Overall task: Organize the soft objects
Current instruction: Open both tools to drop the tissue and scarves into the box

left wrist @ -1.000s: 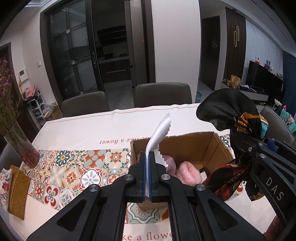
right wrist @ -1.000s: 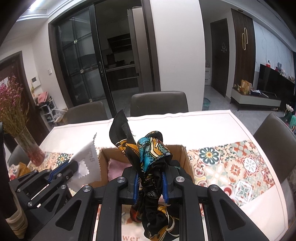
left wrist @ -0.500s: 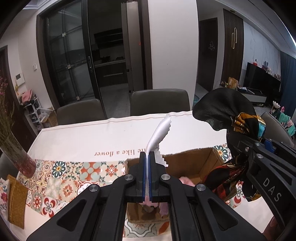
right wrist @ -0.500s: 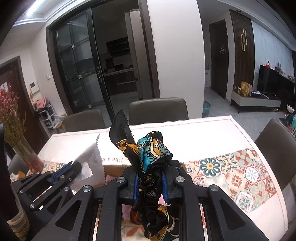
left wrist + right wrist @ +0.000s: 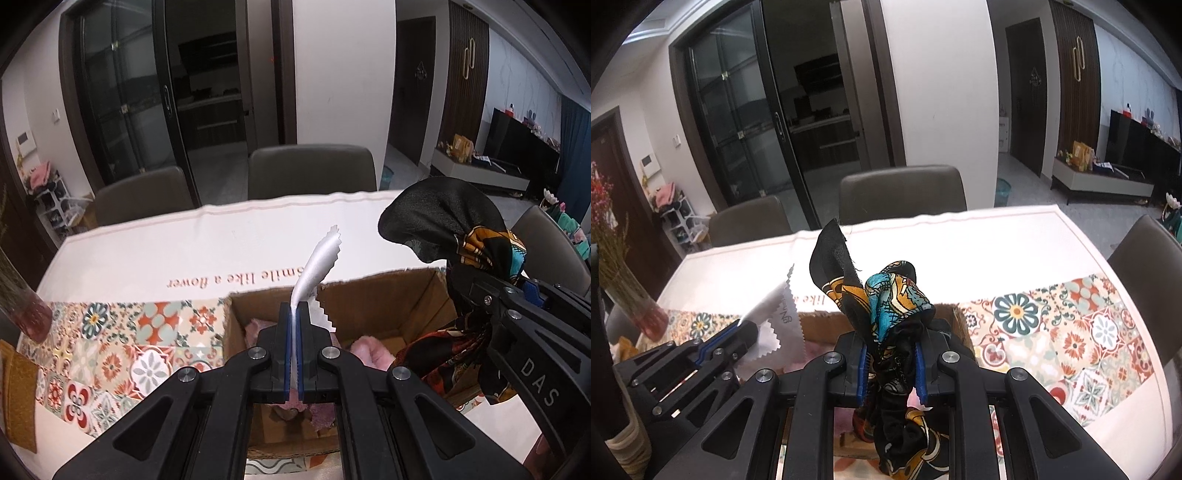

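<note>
- Left gripper (image 5: 294, 347) clamped tight on a white pinked-edge swatch (image 5: 317, 266), fingers nearly touching, only the thin cloth between them.
- Swatch stood up past the fingertips and curled forward, its serrated lower edge hanging just beyond the right fingertip.
- Right gripper (image 5: 891, 365) closed partway on a black patterned scarf (image 5: 886, 295), fingers kept apart by the bunched fabric.
- Scarf rose above the fingertips in a knot of teal, orange and black, with a long tail drooping below the fingers.
- Cardboard box (image 5: 388, 295) sat open directly ahead of and beneath both pairs of fingers, on the tiled-pattern table runner (image 5: 110, 347).
- Pink fluffy items (image 5: 369, 352) lay inside the box, just under and to the right of the left fingertips.
- Vase of dried flowers (image 5: 639, 306) stood well off to the left of both grippers, clear of the work.
- Step in hand, by judgement: carrying two soft pieces over the box for deposit, neither yet released.
- Next move probably called for lowering each piece between the box walls, then opening the fingers, one gripper at a time.
- Worth watching: scarf tail likely to drape over the near wall; light swatch could cling to a finger pad or drift outside if dropped from too high.
</note>
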Motion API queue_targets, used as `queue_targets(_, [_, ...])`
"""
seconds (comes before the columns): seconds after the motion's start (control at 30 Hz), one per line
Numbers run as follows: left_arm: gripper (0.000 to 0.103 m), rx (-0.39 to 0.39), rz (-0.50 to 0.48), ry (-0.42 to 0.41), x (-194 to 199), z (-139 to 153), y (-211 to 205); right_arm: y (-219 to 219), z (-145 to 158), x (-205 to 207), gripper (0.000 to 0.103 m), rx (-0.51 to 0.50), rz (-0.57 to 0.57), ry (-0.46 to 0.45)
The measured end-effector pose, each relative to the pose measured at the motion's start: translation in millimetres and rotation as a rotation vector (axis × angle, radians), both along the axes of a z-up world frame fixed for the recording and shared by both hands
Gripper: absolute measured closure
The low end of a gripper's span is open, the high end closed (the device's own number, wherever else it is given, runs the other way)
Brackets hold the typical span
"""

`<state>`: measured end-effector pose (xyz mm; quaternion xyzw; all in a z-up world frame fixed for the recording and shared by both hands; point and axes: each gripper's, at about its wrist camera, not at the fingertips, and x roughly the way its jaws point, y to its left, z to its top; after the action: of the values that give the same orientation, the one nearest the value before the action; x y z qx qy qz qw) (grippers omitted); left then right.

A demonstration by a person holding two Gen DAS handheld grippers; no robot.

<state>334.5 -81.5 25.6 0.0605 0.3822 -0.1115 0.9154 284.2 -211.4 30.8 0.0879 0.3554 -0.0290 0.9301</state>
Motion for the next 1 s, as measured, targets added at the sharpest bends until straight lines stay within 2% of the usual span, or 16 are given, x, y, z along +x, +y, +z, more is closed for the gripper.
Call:
queue_targets(0.43, [0.098, -0.007, 0.0, 0.098, 10, -41, 1, 2, -43, 12, 0.081, 0.025, 0.023, 0.11])
queue_targets(0.5, [0.093, -0.005, 0.008, 0.107, 11, -44, 2, 1, -45, 13, 0.079, 0.028, 0.023, 0.115])
queue_targets(0.57, [0.081, -0.001, 0.019, 0.11, 11, -47, 2, 0, -46, 12, 0.078, 0.03, 0.016, 0.115])
queue_targets(0.67, [0.077, 0.012, 0.026, 0.107, 12, -49, 2, 0, -47, 13, 0.077, 0.028, 0.017, 0.12])
queue_targets(0.73, [0.07, 0.019, 0.03, 0.109, 12, -50, 1, -1, -48, 13, 0.074, 0.027, 0.016, 0.125])
queue_targets(0.87, [0.047, 0.03, 0.057, 0.105, 11, -50, 4, -2, -49, 13, 0.052, 0.023, 0.007, 0.127])
queue_targets(1.0, [0.038, 0.039, 0.077, 0.092, 9, -48, 6, -1, -46, 10, 0.036, 0.008, 0.004, 0.118])
